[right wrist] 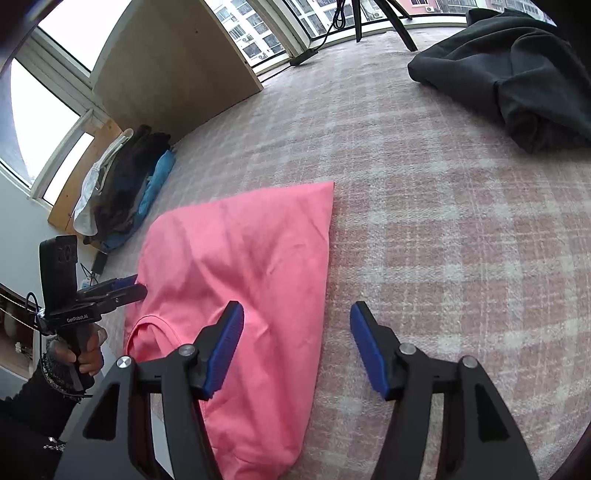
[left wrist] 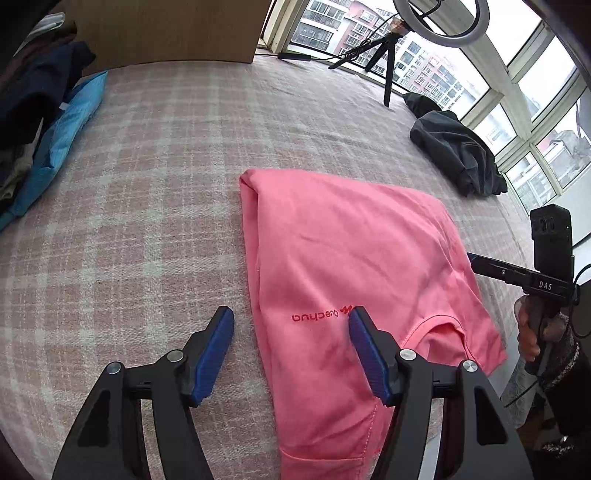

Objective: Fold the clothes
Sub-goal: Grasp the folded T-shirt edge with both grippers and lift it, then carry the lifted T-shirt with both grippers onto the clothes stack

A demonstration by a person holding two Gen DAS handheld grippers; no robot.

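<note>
A pink T-shirt (left wrist: 351,266) with a red logo lies partly folded on the pink plaid bedspread (left wrist: 166,166); it also shows in the right wrist view (right wrist: 243,258). My left gripper (left wrist: 291,325) is open and empty, hovering over the shirt's left edge near the collar. My right gripper (right wrist: 297,321) is open and empty, over the shirt's right edge. The right gripper also shows from the side at the shirt's far edge in the left wrist view (left wrist: 476,260). The left gripper appears at the shirt's left edge in the right wrist view (right wrist: 133,286).
A dark grey garment (left wrist: 458,155) lies crumpled near the windows, also in the right wrist view (right wrist: 517,74). A pile of dark and blue clothes (left wrist: 48,122) sits at the far left by a wooden board (left wrist: 166,29). A ring-light tripod (left wrist: 384,55) stands at the back.
</note>
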